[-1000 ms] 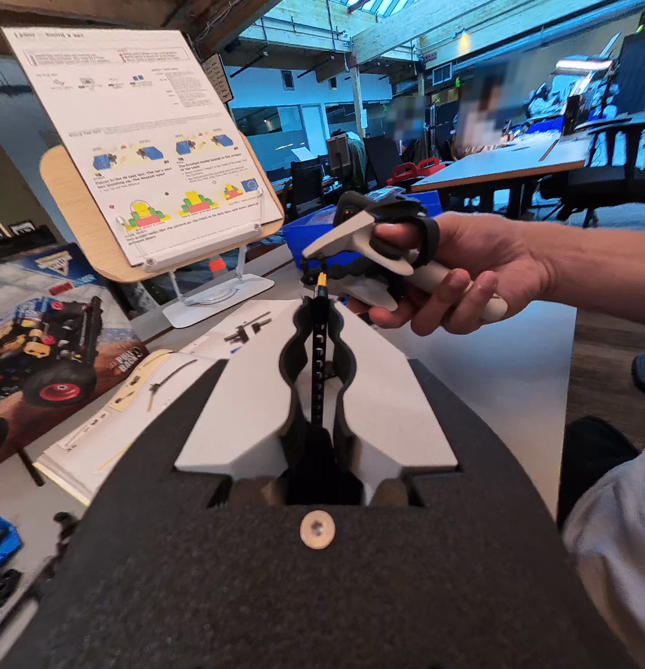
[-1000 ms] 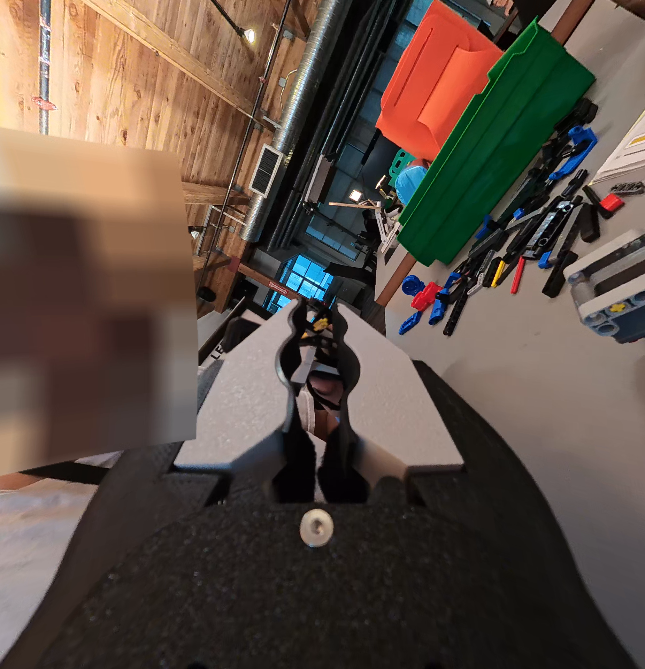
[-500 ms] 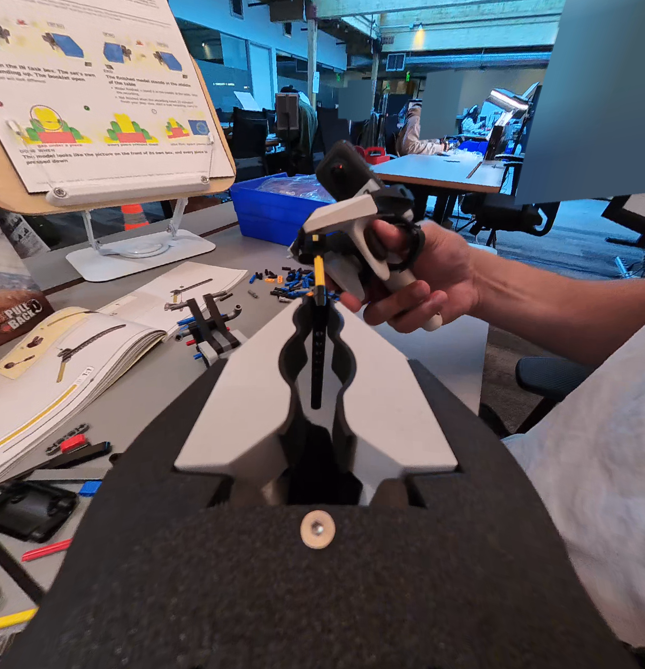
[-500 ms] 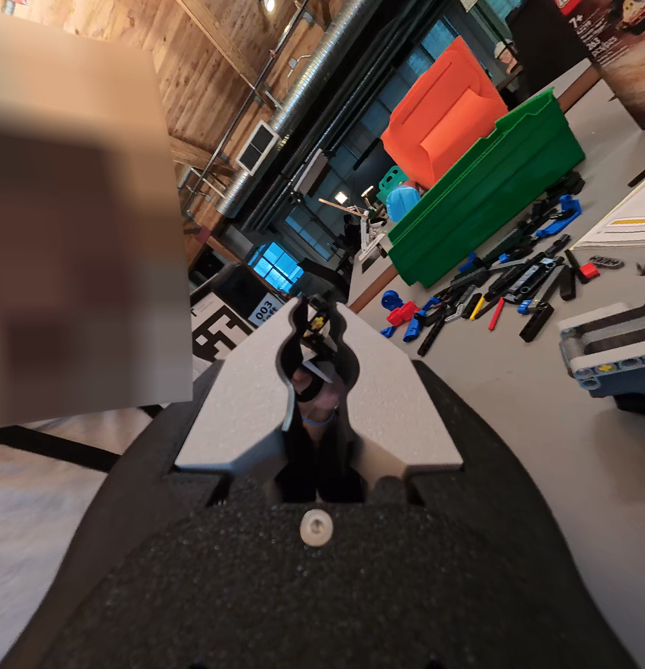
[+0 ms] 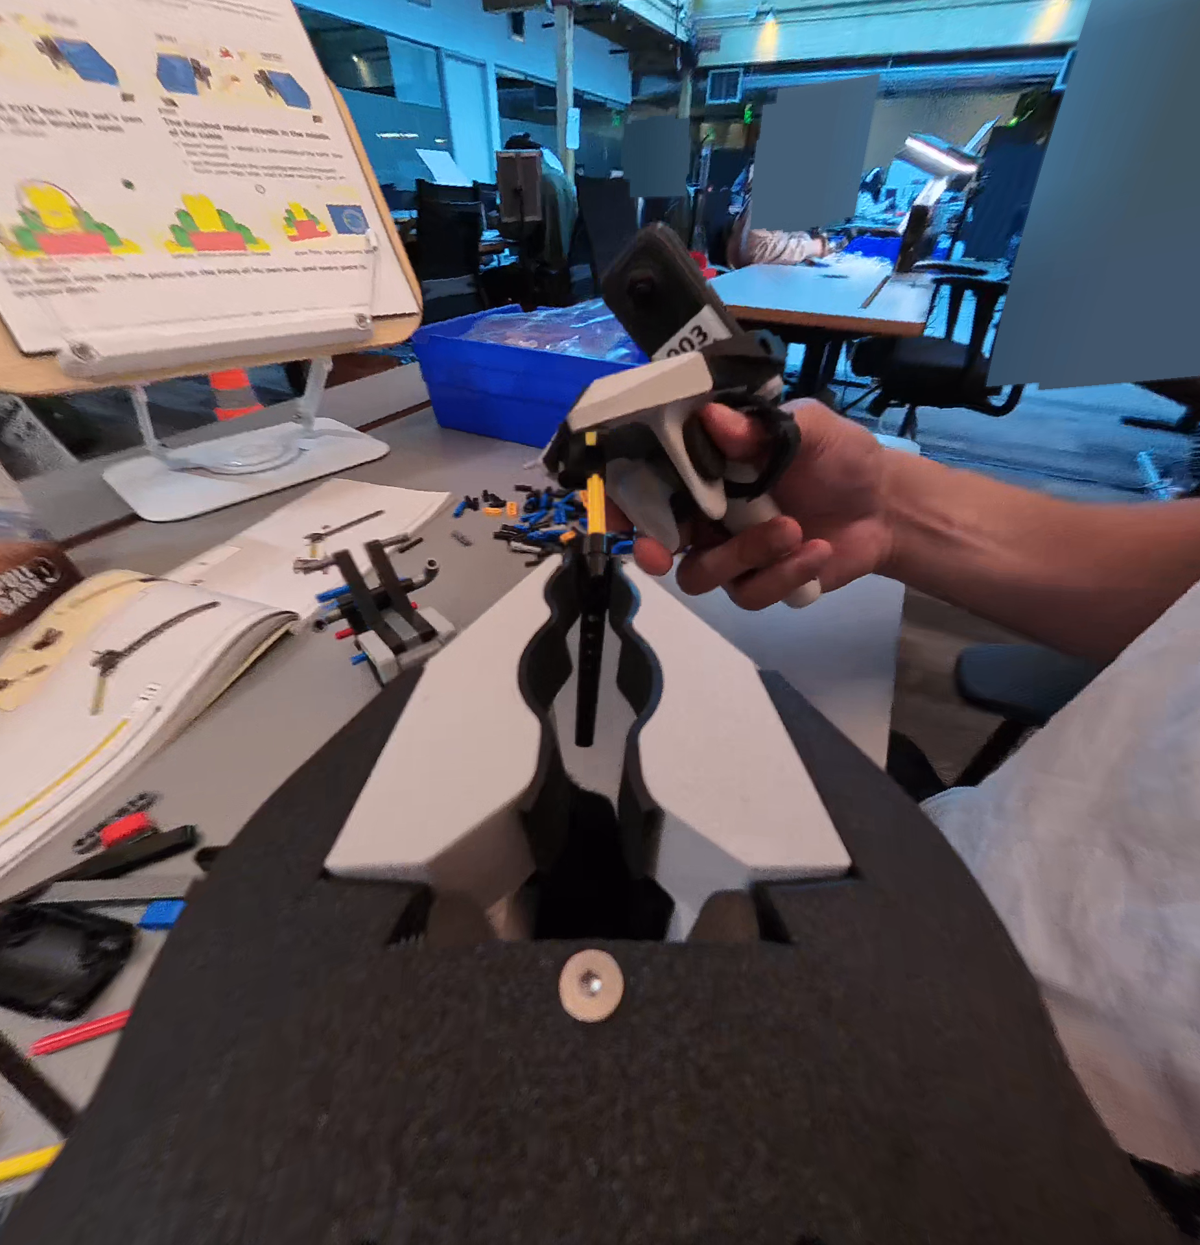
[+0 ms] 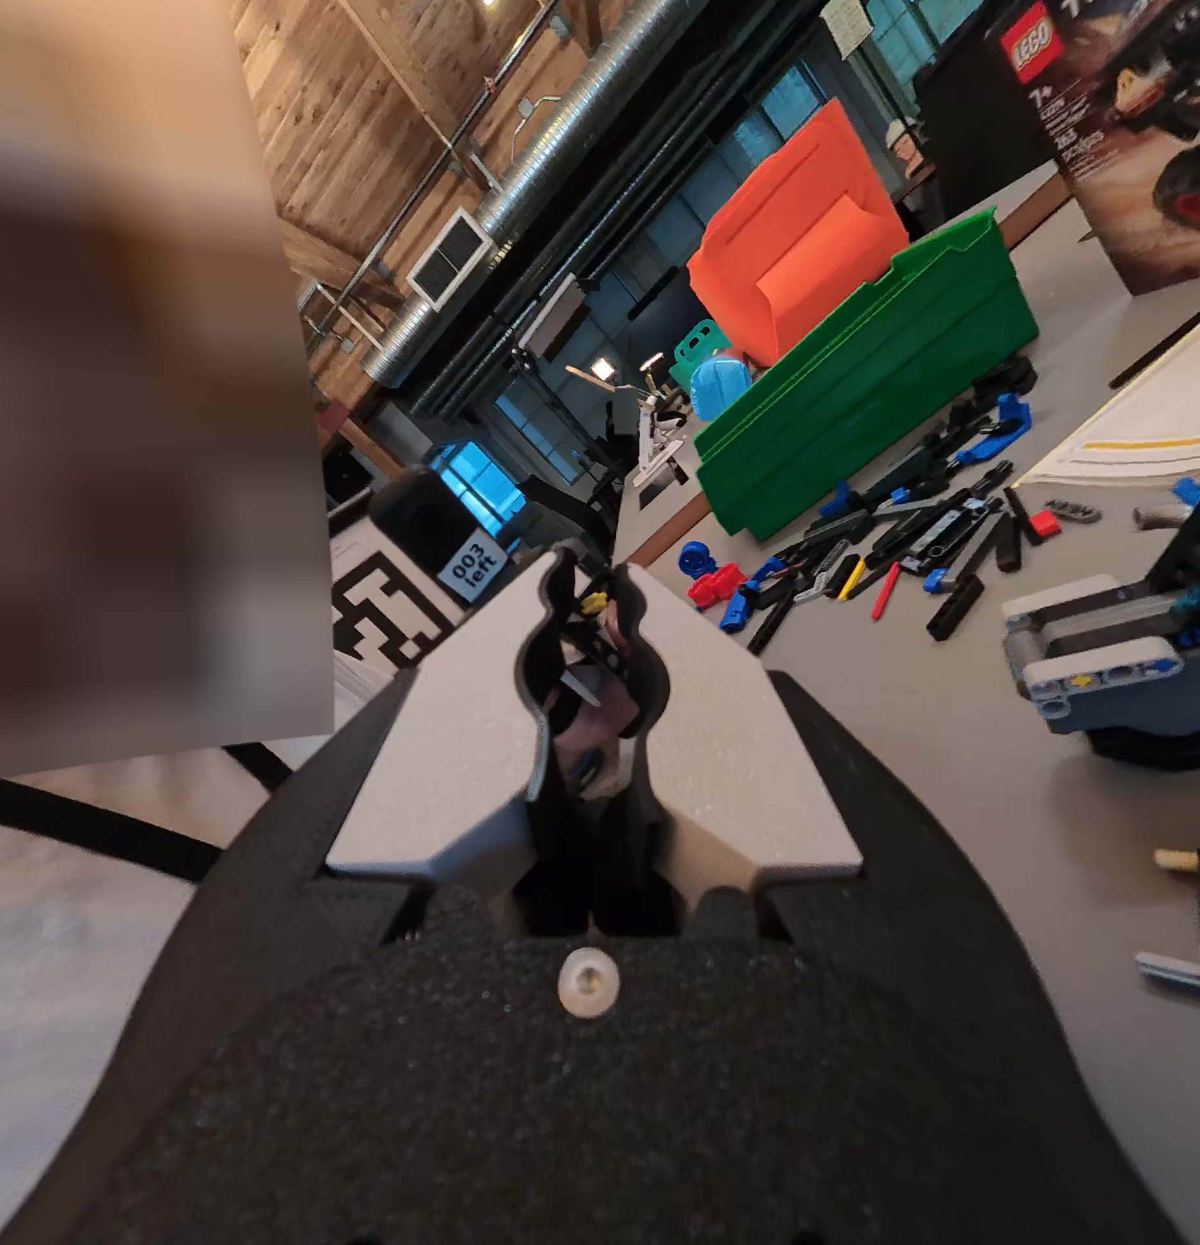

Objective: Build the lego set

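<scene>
My left gripper (image 5: 593, 572) is shut on a thin black holed beam (image 5: 589, 663) that runs along its fingers, held in the air above the table. A yellow axle (image 5: 593, 502) sticks out of the beam's far end. My right gripper (image 5: 577, 458), held by a hand, meets it from the far side and is shut on the axle's end. In the right wrist view the right gripper (image 6: 593, 581) pinches the yellow axle (image 6: 591, 601), with the black beam (image 6: 602, 648) behind it between the fingers.
A partly built model (image 5: 388, 620) stands on the grey table beside an open instruction booklet (image 5: 112, 680); the model also shows in the right wrist view (image 6: 1109, 663). Small pins (image 5: 529, 515) lie behind. A blue bin (image 5: 509, 384), a green bin (image 6: 866, 411), loose parts (image 6: 886, 559) and a sheet stand (image 5: 179, 222) surround the work.
Both grippers stay shut and have moved together with the piece, and the views now take in more of the table. More of the yellow axle shows between the two grippers.
</scene>
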Motion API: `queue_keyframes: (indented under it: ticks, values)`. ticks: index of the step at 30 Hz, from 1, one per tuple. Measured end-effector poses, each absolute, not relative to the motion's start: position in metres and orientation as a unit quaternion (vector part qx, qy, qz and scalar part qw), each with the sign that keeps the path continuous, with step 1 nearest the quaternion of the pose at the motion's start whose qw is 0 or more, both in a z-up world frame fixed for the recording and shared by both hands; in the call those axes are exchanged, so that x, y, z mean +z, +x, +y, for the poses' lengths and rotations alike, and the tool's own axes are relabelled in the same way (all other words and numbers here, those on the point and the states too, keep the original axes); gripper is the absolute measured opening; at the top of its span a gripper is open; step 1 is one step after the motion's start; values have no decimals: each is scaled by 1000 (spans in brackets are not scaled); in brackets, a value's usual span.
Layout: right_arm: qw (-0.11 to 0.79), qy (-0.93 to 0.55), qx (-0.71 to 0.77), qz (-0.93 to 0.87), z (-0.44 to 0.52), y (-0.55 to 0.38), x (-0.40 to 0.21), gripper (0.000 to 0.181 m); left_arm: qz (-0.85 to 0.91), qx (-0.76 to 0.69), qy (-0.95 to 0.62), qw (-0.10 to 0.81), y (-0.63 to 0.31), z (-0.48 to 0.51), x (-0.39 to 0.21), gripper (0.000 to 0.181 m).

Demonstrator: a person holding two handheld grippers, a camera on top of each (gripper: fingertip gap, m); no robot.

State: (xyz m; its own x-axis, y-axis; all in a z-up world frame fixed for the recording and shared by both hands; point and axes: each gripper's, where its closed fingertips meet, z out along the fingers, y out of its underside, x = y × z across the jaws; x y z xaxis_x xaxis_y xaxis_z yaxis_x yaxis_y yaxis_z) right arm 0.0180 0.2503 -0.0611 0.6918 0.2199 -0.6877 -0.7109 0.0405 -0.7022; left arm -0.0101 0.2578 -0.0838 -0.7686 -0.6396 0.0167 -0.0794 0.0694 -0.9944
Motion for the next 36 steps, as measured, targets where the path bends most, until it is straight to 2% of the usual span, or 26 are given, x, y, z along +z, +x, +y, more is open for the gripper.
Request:
queue_keyframes:
  ticks: [1,4,14,18,22,24,29,32,36]
  values:
    - [692,-614,323,199,251,18,-62,11,698,-631,-260,215,-10,258,-85,6]
    - [691,-633,293,189,251,18,-62,10,700,-634,-265,196,-10,258,-88,6]
    - [661,-683,231,206,254,29,-73,12,707,-617,-275,211,-2,260,-98,6]
    - [655,-702,204,194,258,28,-72,17,704,-619,-270,217,-2,258,-97,6]
    - [654,-703,195,200,258,33,-71,30,706,-606,-270,249,1,261,-97,6]
    - [661,-703,164,207,255,39,-67,42,710,-590,-269,275,3,265,-98,6]
    - [587,-785,-50,193,259,39,-82,76,723,-531,-275,345,13,271,-106,6]
    - [527,-821,-127,182,266,29,-96,78,730,-504,-280,368,16,271,-111,6]
    - [515,-822,-129,206,266,28,-96,80,736,-460,-271,415,17,274,-112,6]
